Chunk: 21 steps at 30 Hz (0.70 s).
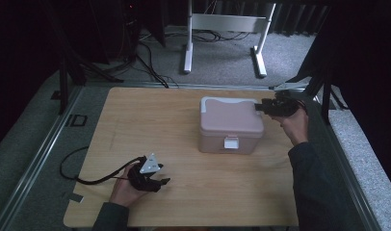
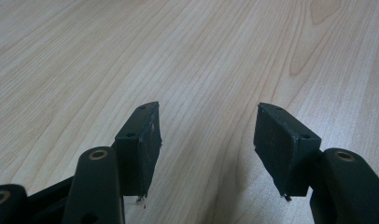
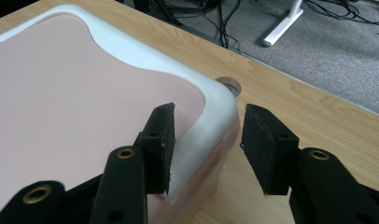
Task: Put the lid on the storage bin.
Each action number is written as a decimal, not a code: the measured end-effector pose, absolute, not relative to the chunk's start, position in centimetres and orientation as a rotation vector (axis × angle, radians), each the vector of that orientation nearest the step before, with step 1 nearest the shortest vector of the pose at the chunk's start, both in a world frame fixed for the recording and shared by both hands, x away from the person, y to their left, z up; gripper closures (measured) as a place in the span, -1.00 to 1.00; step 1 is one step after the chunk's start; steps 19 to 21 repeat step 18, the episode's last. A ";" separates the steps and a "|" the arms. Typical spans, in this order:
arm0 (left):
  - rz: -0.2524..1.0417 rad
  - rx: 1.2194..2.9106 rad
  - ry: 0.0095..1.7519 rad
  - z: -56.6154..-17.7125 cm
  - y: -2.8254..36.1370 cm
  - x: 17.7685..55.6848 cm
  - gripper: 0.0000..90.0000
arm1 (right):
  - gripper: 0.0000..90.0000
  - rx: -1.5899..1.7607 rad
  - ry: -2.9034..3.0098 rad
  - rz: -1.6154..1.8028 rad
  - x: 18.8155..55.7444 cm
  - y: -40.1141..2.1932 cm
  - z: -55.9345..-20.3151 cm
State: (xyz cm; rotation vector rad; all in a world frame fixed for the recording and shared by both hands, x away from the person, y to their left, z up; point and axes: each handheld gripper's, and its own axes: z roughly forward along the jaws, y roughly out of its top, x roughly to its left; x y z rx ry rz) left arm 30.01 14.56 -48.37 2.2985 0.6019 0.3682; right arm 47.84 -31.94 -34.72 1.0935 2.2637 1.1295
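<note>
One pink box [image 1: 230, 124] with a white-rimmed lid [image 3: 131, 51] and a white latch [image 1: 231, 142] sits right of centre on the wooden desk [image 1: 150, 120] in the high view, still closed as far as we can see, the latch lying flat on its front face. At the right of that frame we hold the right tool [image 1: 267, 108] against the box's upper right corner. In the right gripper view its jaws stand apart and straddle the lid's white rim at that corner, one pad over the pink top and the other out over the desk, neither pressing; nothing is gripped yet. We judge the work to be at its start: the approach to the lid is nearly made, while the closing on the rim and whatever follows with the lid or box remain to be done. At lower left of the high view the left tool [image 1: 152, 177] rests low over bare wood, well apart from the box; in the left gripper view [image 2: 208, 149] its jaws are parted with nothing between them. Our count: one box, one lid, one latch, two tools, two hands, and a cable [image 1: 87, 180] trailing off the desk's left edge.
</note>
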 end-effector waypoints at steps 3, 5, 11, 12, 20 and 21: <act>0.372 2.294 0.604 -48.3 14.7 30.0 -0.08 | 0.19 1.073 2.235 1.120 47.5 -31.8 -34.4; 0.373 2.289 0.608 -48.2 14.8 30.0 -0.08 | 0.18 1.071 2.211 1.147 46.9 -32.0 -34.1; 0.378 2.281 0.610 -48.1 15.0 30.0 -0.09 | 0.14 1.035 2.165 1.121 44.0 -33.0 -34.1; 0.378 2.281 0.610 -48.1 15.0 30.0 -0.09 | 0.14 1.034 2.161 1.117 43.4 -33.4 -34.3; 0.375 2.281 0.612 -48.2 14.9 30.1 -0.09 | 0.13 1.040 2.161 1.095 41.0 -34.9 -35.3; 0.375 2.281 0.612 -48.2 14.9 30.1 -0.09 | 0.13 1.040 2.161 1.095 41.0 -34.9 -35.3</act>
